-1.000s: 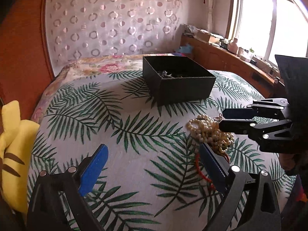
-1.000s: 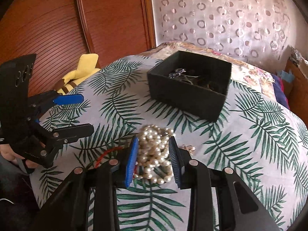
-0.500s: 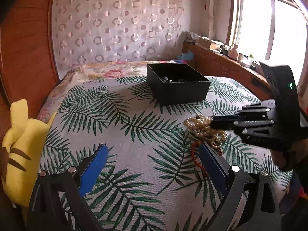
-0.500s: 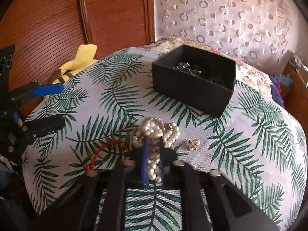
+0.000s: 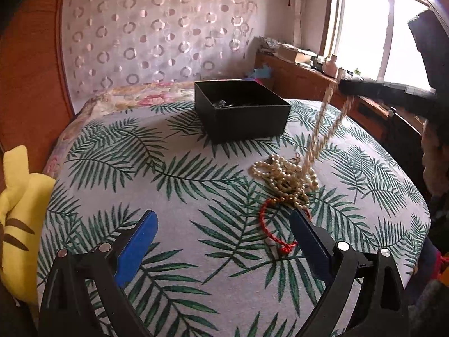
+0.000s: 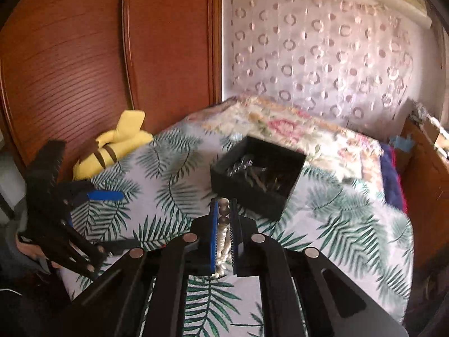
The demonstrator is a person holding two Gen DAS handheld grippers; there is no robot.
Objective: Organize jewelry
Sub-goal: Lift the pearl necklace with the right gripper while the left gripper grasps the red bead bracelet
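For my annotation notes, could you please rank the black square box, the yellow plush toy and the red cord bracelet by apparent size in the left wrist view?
1. Black square box.
2. Yellow plush toy, cropped and nearer the camera, so unsure.
3. Red cord bracelet.

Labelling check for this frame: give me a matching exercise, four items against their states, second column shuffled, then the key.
Items:
1. pearl necklace
2. red cord bracelet
3. black box
4. left gripper

States:
A. open, nothing between its fingers
B. lies flat on the leaf-print cover, below the pearl pile in the left wrist view
C. strand pinched in the shut right gripper and raised, the rest piled on the cover
D. stands open-topped on the bed, small jewelry inside

Pairs: 1-C, 2-B, 3-D, 4-A
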